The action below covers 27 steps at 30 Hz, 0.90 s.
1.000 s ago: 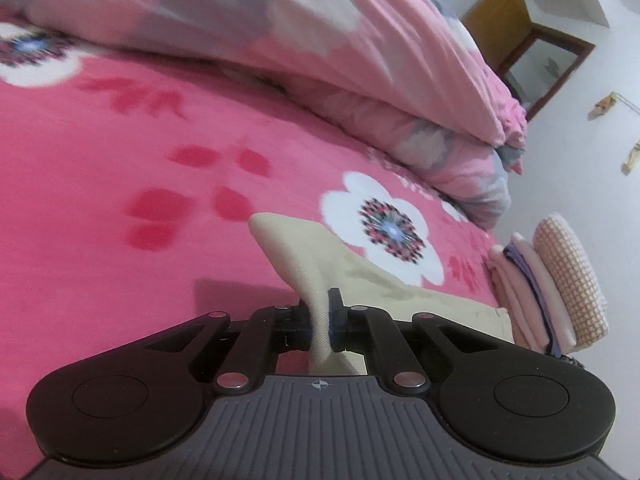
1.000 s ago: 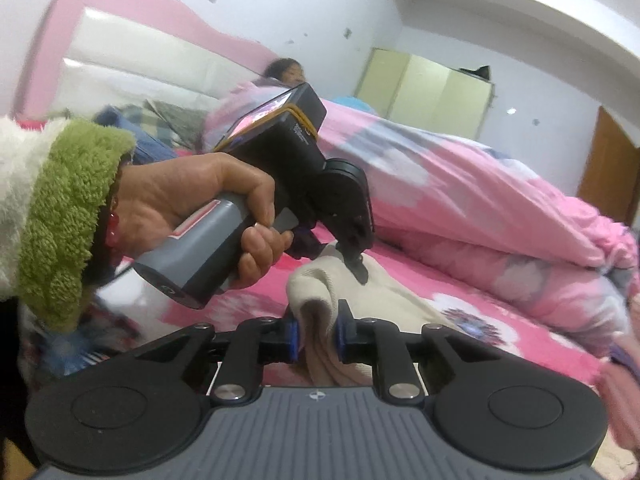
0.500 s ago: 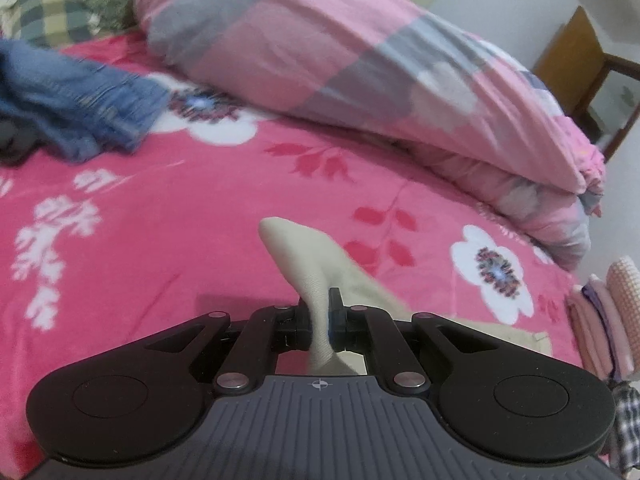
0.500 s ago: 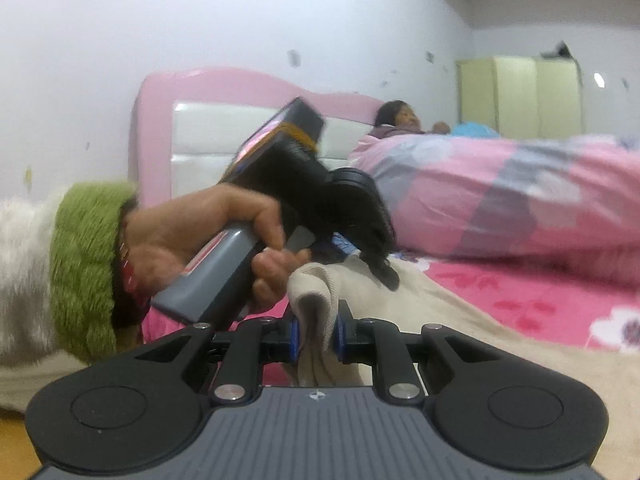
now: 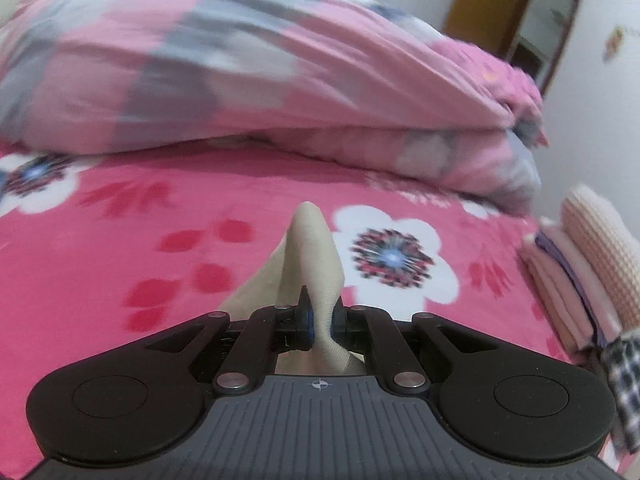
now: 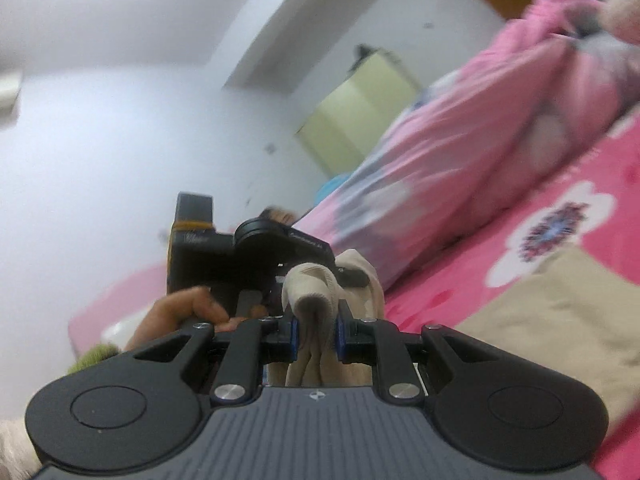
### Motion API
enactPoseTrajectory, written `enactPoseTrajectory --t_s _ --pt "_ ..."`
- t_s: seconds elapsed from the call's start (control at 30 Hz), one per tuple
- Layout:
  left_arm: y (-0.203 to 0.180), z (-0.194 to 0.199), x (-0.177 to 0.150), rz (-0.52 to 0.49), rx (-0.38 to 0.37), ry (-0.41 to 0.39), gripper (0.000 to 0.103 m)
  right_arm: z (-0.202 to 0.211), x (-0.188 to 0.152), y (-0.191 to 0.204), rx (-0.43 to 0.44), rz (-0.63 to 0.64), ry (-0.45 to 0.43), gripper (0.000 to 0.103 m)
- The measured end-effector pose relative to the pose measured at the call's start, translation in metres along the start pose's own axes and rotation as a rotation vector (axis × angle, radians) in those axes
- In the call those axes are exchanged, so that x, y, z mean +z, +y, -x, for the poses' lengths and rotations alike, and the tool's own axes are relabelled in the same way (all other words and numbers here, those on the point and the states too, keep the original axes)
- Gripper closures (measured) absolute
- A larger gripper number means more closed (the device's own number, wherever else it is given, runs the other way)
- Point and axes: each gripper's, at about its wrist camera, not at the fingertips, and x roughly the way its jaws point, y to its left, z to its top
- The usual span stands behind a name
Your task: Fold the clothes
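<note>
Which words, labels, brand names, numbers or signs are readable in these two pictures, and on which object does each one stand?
No text can be read.
Small light lettering on the black body of the left gripper, seen from the right wrist: too blurred to read.
Wall sticker beside the door: a blurred shape, no letters to make out.
Crosshair mark on each grey camera mount: a symbol only, no text.

A home bedroom, bed with pink floral sheet (image 5: 120, 280), rumpled pink quilt (image 5: 280, 80), folded clothes stack (image 5: 580, 280), pale green wardrobe (image 6: 360, 108), what looks like a wooden door (image 5: 480, 8)
</note>
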Motion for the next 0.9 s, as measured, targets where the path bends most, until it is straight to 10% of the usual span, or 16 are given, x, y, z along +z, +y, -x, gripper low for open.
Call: enactPoseTrajectory --t_s 0.43,0.57,0.77,0.9 --pt "-0.106 -0.080 -0.030 -0.247 -0.001 0.133 0.099 0.056 0.016 -0.095 -0.167 -0.222 -0.136 0.085" --pt "-0.116 -0.101 -0.046 -0.334 -0.008 0.183 0.078 0.064 0.005 -0.116 -0.235 -0.277 -0.130 0.085" --pt "-0.091 -0.055 -0.032 -0.268 -0.110 0.150 0.064 0.070 -0.010 -0.140 -0.259 -0.389 -0.114 0.085" --pt "-0.061 0.019 -0.001 -0.335 -0.007 -0.002 0.064 0.069 -0.010 -0.140 -0.258 -0.396 -0.114 0.085"
